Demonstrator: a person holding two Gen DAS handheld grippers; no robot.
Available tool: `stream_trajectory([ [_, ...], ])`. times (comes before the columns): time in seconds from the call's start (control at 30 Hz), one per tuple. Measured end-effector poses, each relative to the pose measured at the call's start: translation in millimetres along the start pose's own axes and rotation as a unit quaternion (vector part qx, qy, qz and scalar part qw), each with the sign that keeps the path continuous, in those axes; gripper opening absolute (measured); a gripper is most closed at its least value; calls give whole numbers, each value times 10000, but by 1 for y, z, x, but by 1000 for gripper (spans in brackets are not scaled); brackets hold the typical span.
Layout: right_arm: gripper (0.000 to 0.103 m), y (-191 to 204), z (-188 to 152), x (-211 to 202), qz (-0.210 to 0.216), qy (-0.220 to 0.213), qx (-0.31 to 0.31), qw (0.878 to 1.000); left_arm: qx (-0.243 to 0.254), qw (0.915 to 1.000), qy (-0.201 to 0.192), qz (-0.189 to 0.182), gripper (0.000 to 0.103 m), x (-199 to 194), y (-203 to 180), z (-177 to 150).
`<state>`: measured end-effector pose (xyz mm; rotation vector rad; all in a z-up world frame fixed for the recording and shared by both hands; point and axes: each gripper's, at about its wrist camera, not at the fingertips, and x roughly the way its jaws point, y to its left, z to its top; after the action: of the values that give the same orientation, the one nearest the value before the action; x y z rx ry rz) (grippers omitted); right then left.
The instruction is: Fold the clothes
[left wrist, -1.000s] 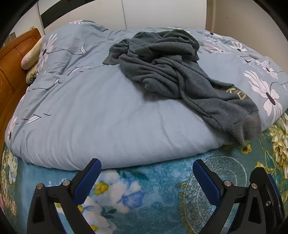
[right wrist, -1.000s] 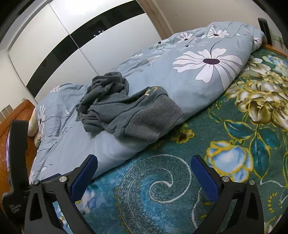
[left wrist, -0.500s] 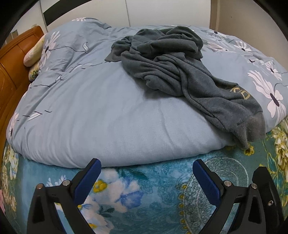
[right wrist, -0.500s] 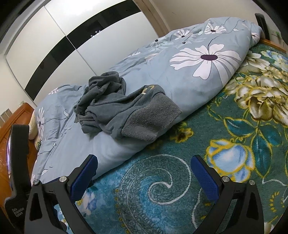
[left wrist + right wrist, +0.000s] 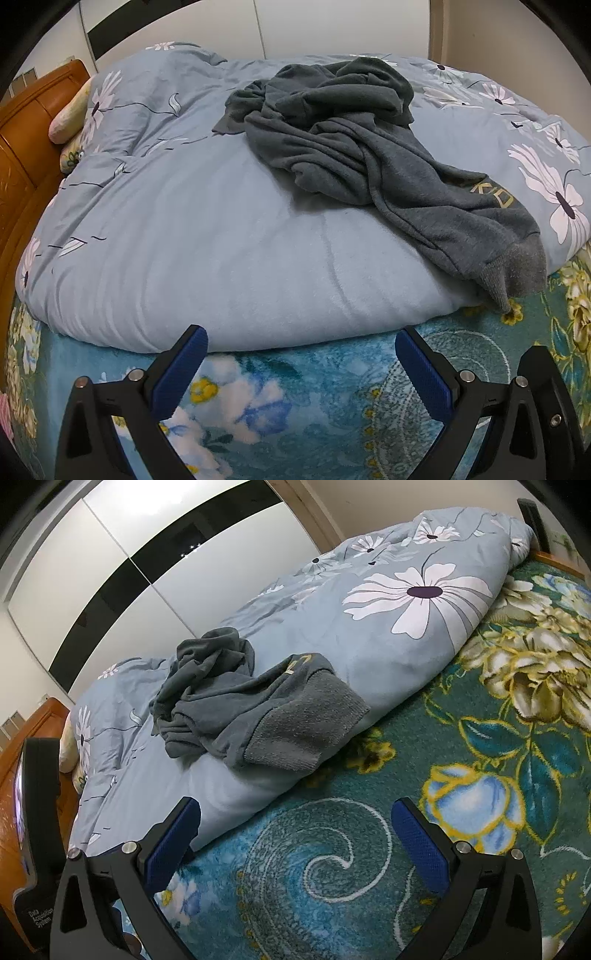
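**Grey sweatshirt left crumpled on the quilt, both grippers held apart**

A dark grey sweatshirt (image 5: 354,147) was seen lying in a crumpled heap on top of a pale blue quilt (image 5: 207,236). Its bulk was bunched toward the far side of the quilt, while one part trailed down toward the near edge and ended in a ribbed hem (image 5: 517,269), which hung just over the quilt's rim. Gold lettering (image 5: 493,194) was printed just above that hem; it could not be read in full. In the right wrist view the same sweatshirt (image 5: 221,701) was shown with the ribbed hem (image 5: 306,723) spread flat at the quilt's edge.

The quilt was patterned with large white flowers (image 5: 417,590) and was laid over a teal blanket (image 5: 314,398) with blue and yellow blooms. A pillow (image 5: 70,114) was tucked against a wooden headboard (image 5: 26,122) at the left. White wardrobe doors with a black band (image 5: 155,554) were seen behind the bed.

The left gripper (image 5: 299,365) was held low over the teal blanket, just short of the quilt's edge, with its blue-padded fingers spread wide and nothing between them. The right gripper (image 5: 295,838) was likewise held over the blanket, fingers wide apart and empty, well apart from the sweatshirt. A black device (image 5: 37,812) was seen at the left edge of the right wrist view.
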<state>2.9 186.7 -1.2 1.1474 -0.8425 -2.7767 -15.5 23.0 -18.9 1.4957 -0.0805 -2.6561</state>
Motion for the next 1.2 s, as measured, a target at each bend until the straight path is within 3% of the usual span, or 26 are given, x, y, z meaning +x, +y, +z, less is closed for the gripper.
stream_trajectory([
  [0.27,103,0,2,1,104,28,71,9999,286,9995,-55,114,103,0,-6,6],
  [0.33,103,-1,3,0,108,10,80,9999,428,9985,-166,315,103,-2,-7,11],
  [0.43,103,-10,6,-10,-188,-244,158,9994,566,9949,-542,636,103,-5,-5,35],
  [0.53,103,-30,7,-14,-183,-327,637,9973,971,9878,-871,852,103,3,-13,76],
  [0.7,103,-50,7,-22,-244,-415,1052,9933,1458,9808,-784,1028,103,35,-51,137],
  [0.83,103,-54,6,-29,-359,-418,1018,9933,1171,9850,-467,1175,103,57,-71,164],
  [0.93,103,-58,4,-32,-435,-384,1019,9931,1143,9825,-286,1441,101,73,-80,170],
  [1.0,103,-60,3,-32,-498,-353,1036,9927,1168,9819,-293,1460,95,75,-85,170],
  [1.03,103,-62,2,-32,-535,-334,1041,9926,1191,9822,-286,1427,84,75,-88,170],
  [1.07,103,-63,2,-32,-572,-316,1046,9924,1223,9844,-233,1245,64,73,-89,169],
  [1.13,103,-66,0,-33,-648,-282,1051,9919,1224,9864,-175,1085,46,68,-90,168],
  [1.17,103,-67,-1,-33,-694,-274,1043,9917,1198,9866,-167,1098,27,64,-90,168],
  [1.2,103,-68,-2,-34,-746,-262,1030,9915,1183,9867,-178,1097,18,57,-89,169],
])
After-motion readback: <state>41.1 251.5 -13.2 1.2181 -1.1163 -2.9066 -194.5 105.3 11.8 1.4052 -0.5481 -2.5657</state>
